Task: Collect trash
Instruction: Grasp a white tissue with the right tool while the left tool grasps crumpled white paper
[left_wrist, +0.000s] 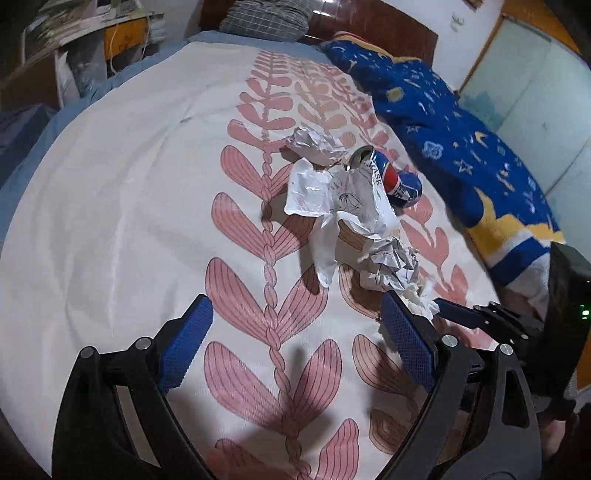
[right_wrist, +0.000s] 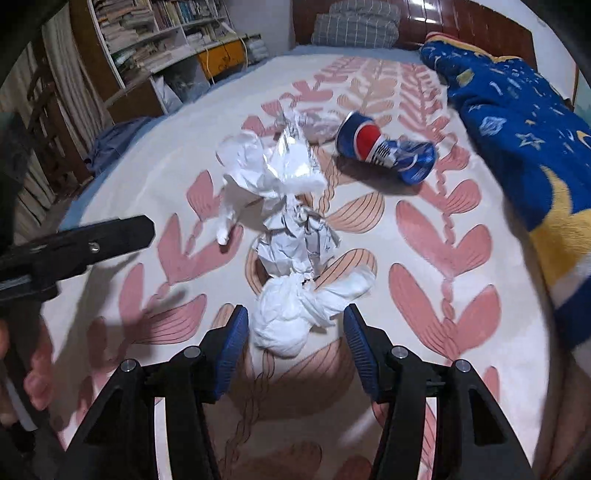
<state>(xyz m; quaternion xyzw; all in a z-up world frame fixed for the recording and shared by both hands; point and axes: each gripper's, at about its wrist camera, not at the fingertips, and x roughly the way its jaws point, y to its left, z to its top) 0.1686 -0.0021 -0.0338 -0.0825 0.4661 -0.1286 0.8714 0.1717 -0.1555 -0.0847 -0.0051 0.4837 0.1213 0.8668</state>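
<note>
A pile of trash lies on the leaf-patterned bed sheet (left_wrist: 110, 192). It holds a crushed blue soda can (right_wrist: 384, 151) (left_wrist: 400, 182), a white plastic wrapper (right_wrist: 266, 166) (left_wrist: 317, 195), crumpled paper (right_wrist: 295, 240) (left_wrist: 391, 262) and a white tissue wad (right_wrist: 284, 321) (left_wrist: 421, 301). My right gripper (right_wrist: 295, 315) is open around the tissue wad, with a gap showing on both sides of it. My left gripper (left_wrist: 295, 304) stands wide open over bare sheet, just left of the pile. One of its black fingers (right_wrist: 110, 232) shows in the right wrist view.
A blue star-patterned blanket (right_wrist: 517, 122) (left_wrist: 461, 129) runs along the right side of the bed. Checked pillows (right_wrist: 354, 22) lean on the dark headboard. Bookshelves (right_wrist: 159, 33) stand to the left. A hand (right_wrist: 37, 373) shows at the lower left.
</note>
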